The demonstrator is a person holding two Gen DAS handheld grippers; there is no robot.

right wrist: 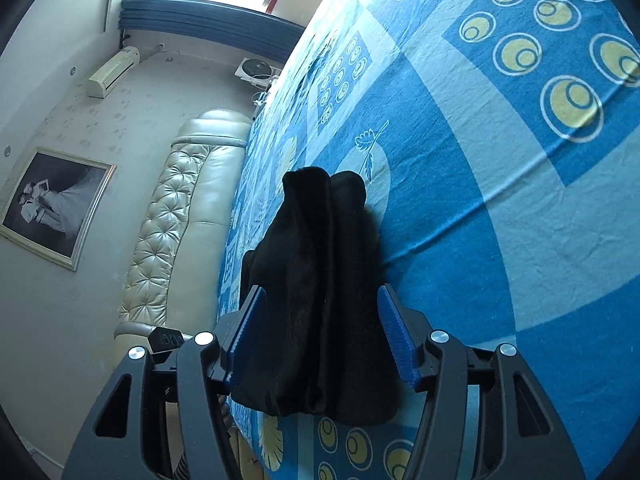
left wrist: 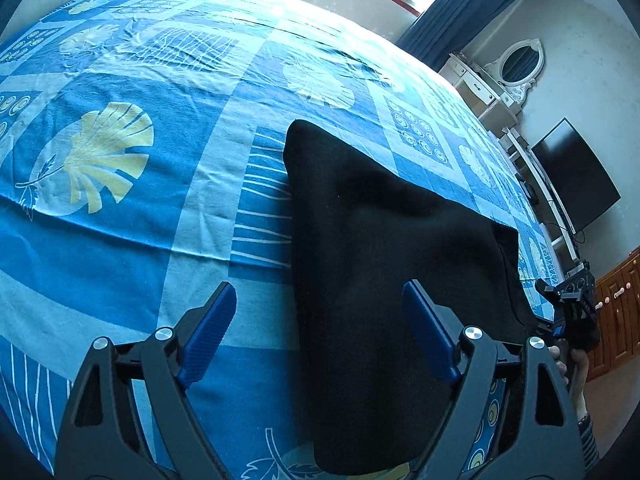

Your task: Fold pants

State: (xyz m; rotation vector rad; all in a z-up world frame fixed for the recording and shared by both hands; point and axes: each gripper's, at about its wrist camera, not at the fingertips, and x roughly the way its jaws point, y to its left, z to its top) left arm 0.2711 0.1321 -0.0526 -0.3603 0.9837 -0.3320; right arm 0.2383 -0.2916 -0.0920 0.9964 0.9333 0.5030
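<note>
The black pants (left wrist: 384,264) lie folded into a long wedge on the blue patterned bed sheet (left wrist: 120,240). My left gripper (left wrist: 320,300) is open, its left finger over bare sheet and its right finger over the pants' near end. In the right wrist view the pants (right wrist: 316,300) look bunched in thick folds between the blue pads of my right gripper (right wrist: 318,312), which is open and straddles the cloth. The right gripper (left wrist: 572,296) also shows at the pants' right edge in the left wrist view.
The bed fills most of both views. A dresser with oval mirror (left wrist: 520,64), a dark TV (left wrist: 576,176) and wooden cabinets (left wrist: 616,312) stand beyond the bed's right side. A tufted cream headboard (right wrist: 188,216) and a framed picture (right wrist: 56,204) lie on the other side.
</note>
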